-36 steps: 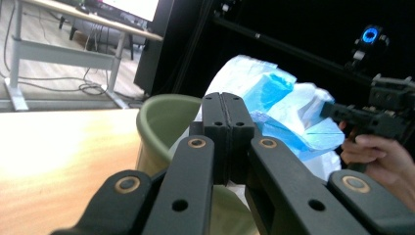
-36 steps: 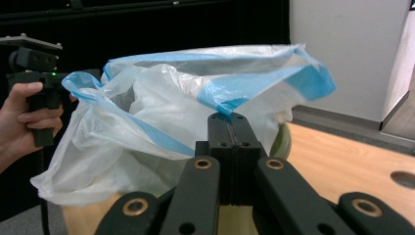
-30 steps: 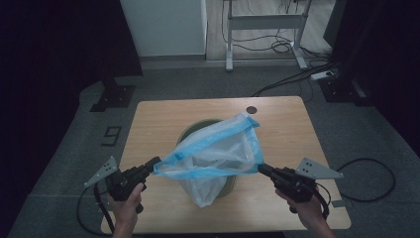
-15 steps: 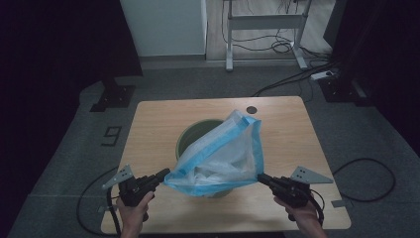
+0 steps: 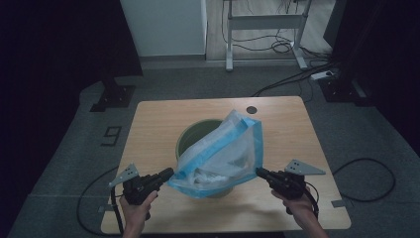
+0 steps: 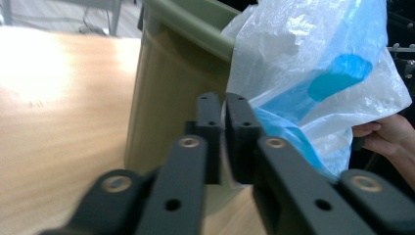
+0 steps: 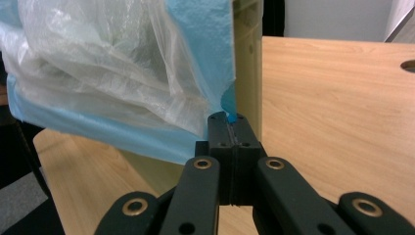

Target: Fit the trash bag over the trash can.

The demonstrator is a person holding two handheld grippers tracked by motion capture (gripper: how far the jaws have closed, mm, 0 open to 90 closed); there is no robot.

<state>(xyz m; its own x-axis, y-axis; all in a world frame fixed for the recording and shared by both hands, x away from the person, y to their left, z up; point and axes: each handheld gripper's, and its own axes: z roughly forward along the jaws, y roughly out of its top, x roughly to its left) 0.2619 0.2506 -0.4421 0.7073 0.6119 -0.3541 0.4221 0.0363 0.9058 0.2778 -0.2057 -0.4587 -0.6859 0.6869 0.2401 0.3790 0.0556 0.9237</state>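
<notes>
high view: a translucent white plastic bag with blue edging [image 5: 220,158] drapes over the round olive-green bin [image 5: 190,139] on the wooden worktop [image 5: 153,124]. right gripper [image 5: 261,173] jaws clamp its blue corner; left gripper [image 5: 168,173] jaws, just opening, stand slightly parted around the edge.

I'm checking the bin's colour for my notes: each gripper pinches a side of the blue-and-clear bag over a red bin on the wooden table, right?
Not quite: the bin is green, not red, as the high view shows. The rest holds: the left gripper and right gripper each have a side of the bag over it on the table.
</notes>
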